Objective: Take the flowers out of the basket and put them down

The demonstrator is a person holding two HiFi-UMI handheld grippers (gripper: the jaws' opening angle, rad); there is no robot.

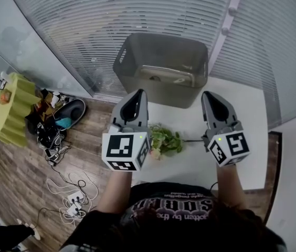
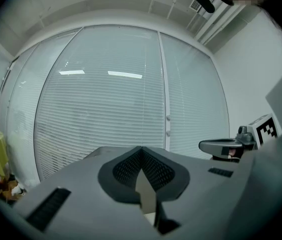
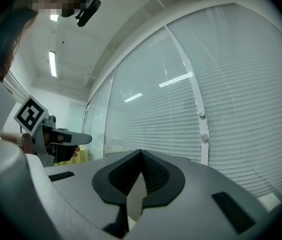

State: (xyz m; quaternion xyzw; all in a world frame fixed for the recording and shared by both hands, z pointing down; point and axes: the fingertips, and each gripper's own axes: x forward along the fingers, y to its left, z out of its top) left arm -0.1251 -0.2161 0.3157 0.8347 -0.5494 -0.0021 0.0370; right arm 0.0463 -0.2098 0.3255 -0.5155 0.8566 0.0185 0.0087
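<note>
A small bunch of flowers [image 1: 165,140] with green leaves lies on the white table [image 1: 237,104], between my two hands and below them. The grey plastic basket [image 1: 132,67] stands at the table's far edge, against the blinds. My left gripper [image 1: 139,92] is held level above the table, jaws together, nothing in them [image 2: 142,148]. My right gripper [image 1: 207,94] hangs beside it at the same height, jaws also together and empty [image 3: 141,151]. Both tips point toward the basket and stop short of its near wall. Each gripper view shows only blinds past the jaws.
Left of the table lies a wooden floor with a yellow-green round stand [image 1: 11,109], a heap of shoes [image 1: 59,119] and white cables [image 1: 72,193]. Curved window blinds [image 1: 137,9] close off the far side. The table's left edge runs just under my left gripper.
</note>
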